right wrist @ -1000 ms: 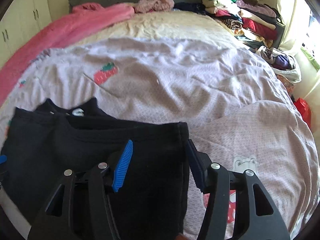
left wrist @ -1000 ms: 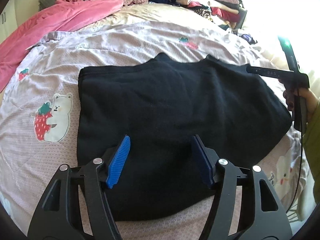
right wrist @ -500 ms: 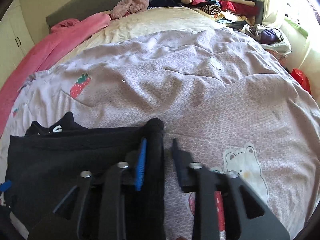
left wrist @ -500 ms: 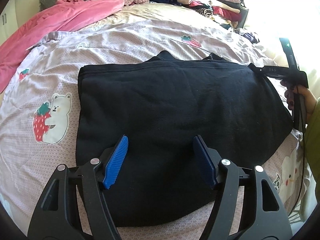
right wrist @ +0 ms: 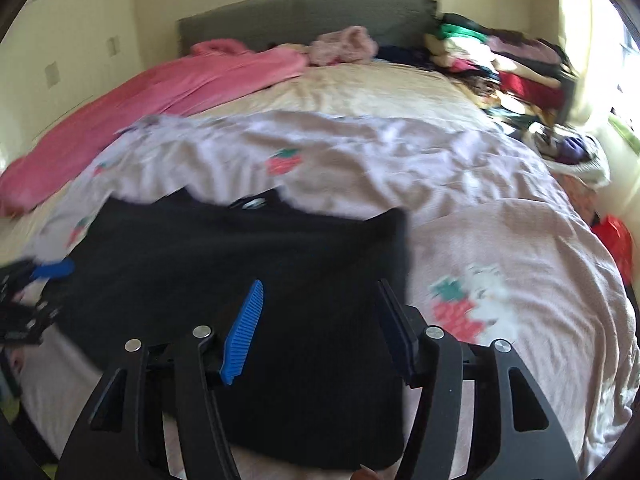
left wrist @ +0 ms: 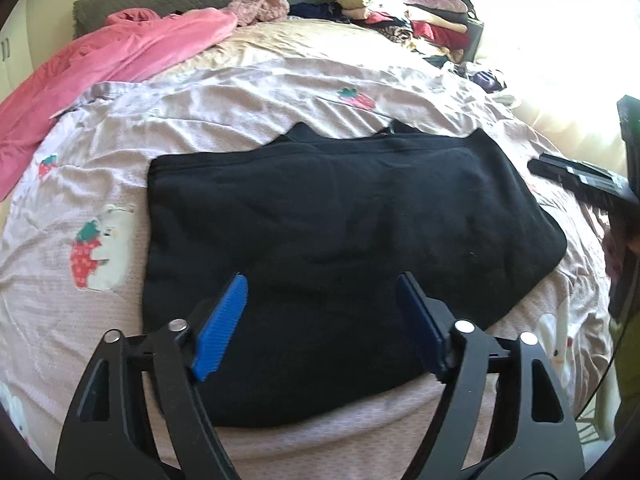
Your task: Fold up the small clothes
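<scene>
One bed fills both views, under one lilac quilt printed with strawberries and bears. One pink blanket runs along its far left side, and one pile of clothes sits at the far right corner by the headboard. One black garment lies folded flat in the middle of the quilt, its neck edge toward the headboard. Two grippers hang over its near edge. The left gripper has its fingers wide and opening, black cloth below them but not pinched. The right gripper has its fingers opening too, about half apart, over the garment's right part, gripping nothing
</scene>
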